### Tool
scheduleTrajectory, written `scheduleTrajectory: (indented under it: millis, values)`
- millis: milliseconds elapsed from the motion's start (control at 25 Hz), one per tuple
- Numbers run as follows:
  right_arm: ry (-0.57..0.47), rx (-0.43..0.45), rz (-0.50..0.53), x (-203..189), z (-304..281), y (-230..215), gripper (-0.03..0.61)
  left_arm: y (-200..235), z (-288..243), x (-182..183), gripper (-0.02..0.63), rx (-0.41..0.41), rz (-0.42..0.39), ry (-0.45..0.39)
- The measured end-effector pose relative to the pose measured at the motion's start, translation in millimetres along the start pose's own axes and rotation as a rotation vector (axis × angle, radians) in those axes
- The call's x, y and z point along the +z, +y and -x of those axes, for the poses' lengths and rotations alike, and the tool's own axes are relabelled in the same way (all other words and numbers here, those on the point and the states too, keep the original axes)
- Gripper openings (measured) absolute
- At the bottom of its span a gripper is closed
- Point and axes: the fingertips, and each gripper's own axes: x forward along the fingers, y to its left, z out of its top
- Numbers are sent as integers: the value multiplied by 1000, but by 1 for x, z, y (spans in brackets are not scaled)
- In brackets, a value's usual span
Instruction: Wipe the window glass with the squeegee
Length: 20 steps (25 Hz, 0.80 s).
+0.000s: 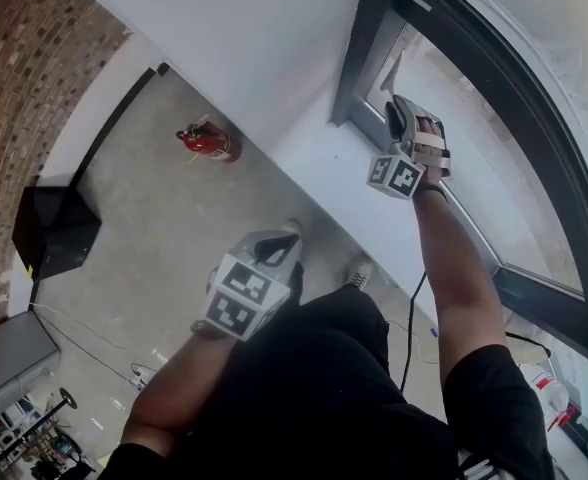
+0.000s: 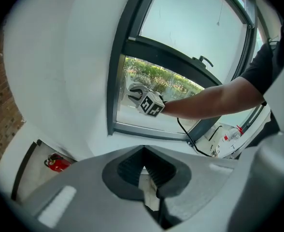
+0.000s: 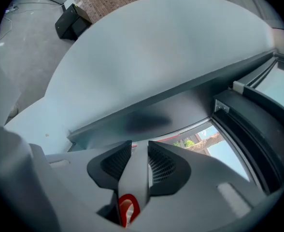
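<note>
Daylight fills a dark-framed window (image 1: 504, 168) set in a white wall (image 1: 254, 38) above a grey floor (image 1: 144, 198), a red fire extinguisher (image 1: 206, 141) at the wall's foot, a brick wall (image 1: 24, 78) beyond.

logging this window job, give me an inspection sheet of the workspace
surface: window glass, dark frame, white sill below
job's things: squeegee, grey handle with red end, clamped in right gripper
clutter: red fire extinguisher on the floor by the wall; black box beyond it
grippers: right gripper shut on squeegee near a lower corner of the pane; left gripper shut, empty, held low
cables: black cable hanging below the right arm; thin cables on floor
surroundings: brick wall, concrete floor
</note>
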Motion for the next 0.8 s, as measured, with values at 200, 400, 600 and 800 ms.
scheduleTrajectory:
  millis: [200, 400, 600, 800]
  values:
    - [12, -12, -37, -7, -24, 14, 127, 22, 0, -18, 0, 27, 21, 38]
    - [11, 6, 5, -8, -32, 25, 127, 33, 4, -23, 0, 34, 21, 59]
    - [22, -2, 6, -18, -26, 26, 127, 31, -2, -22, 0, 19, 11, 62]
    - [33, -5, 21, -31, -13, 25, 127, 23, -10, -16, 0, -5, -6, 63]
